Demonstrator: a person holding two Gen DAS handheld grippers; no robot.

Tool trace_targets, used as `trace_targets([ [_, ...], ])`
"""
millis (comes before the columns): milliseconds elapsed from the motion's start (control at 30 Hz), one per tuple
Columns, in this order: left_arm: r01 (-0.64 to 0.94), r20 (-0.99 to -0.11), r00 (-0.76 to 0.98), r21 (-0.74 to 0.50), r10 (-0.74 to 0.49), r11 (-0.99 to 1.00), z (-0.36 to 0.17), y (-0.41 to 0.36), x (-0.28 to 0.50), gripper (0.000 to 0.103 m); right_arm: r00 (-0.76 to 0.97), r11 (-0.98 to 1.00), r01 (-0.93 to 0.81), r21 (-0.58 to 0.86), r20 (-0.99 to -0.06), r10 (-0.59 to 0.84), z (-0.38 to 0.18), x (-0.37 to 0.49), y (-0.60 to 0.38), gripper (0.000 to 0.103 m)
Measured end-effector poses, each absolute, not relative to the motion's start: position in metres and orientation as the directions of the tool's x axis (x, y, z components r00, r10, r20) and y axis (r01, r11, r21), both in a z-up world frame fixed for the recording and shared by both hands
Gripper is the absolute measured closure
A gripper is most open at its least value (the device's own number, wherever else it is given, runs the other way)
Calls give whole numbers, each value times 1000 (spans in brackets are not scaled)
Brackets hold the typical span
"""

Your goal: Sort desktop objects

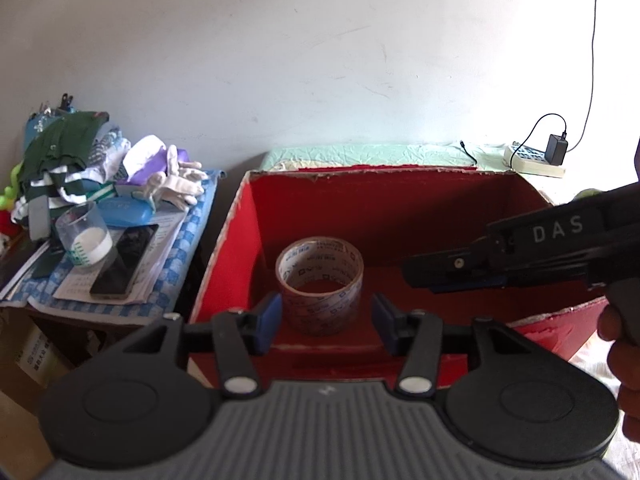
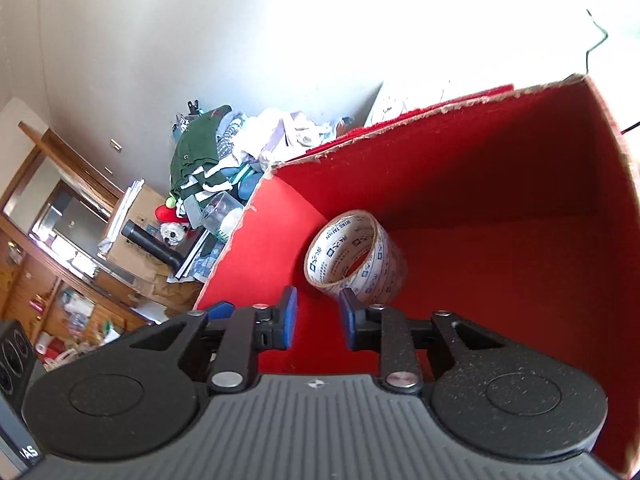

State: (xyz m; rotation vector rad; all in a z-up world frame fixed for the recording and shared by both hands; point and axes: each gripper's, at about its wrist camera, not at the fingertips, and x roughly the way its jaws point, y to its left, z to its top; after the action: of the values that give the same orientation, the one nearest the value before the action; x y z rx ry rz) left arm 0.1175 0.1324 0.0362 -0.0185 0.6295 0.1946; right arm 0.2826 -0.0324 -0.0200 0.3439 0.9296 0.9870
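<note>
A roll of clear printed tape [image 1: 320,284] lies on its flat side on the floor of an open red cardboard box [image 1: 380,208]. It also shows in the right wrist view [image 2: 356,258], inside the same red box [image 2: 500,200]. My left gripper [image 1: 325,322] is open and empty above the box's near rim, with the tape beyond its fingers. My right gripper [image 2: 318,318] is open and empty, just short of the tape. Seen from the left wrist view, the right gripper [image 1: 452,274] reaches into the box from the right.
A side table [image 1: 120,308] left of the box holds a plastic measuring cup [image 1: 84,242], a black phone [image 1: 124,262], papers, white gloves [image 1: 180,182] and piled clothes [image 1: 64,152]. A power strip with an adapter [image 1: 538,158] lies behind the box. Cardboard boxes [image 2: 136,248] stand further left.
</note>
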Motion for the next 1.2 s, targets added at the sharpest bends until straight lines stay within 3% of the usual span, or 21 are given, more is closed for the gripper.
trace_targets([
  [167,-257,-544,799,75,256,963,42,117,100,43,275,541,-583,606,-480,833,-19,261,-53,76],
  [233,-263,-534,806,65,256,963,46,111,93,31,302,542,-588,601,-458,836,-18,253,-59,76],
  [533,-305,-492,823,43,286,951,51,83,64,29,385,525,-594,609,-358,851,-14,227,-91,76],
  [633,-305,-483,829,33,282,952,48,71,53,19,409,529,-584,616,-339,847,-17,216,-103,75],
  [933,-297,-524,814,-3,251,955,27,40,42,20,446,524,-501,689,-313,838,-45,186,-150,72],
  [1200,-272,-582,781,10,227,962,1,17,47,19,484,590,-450,670,-372,792,-71,176,-173,72],
])
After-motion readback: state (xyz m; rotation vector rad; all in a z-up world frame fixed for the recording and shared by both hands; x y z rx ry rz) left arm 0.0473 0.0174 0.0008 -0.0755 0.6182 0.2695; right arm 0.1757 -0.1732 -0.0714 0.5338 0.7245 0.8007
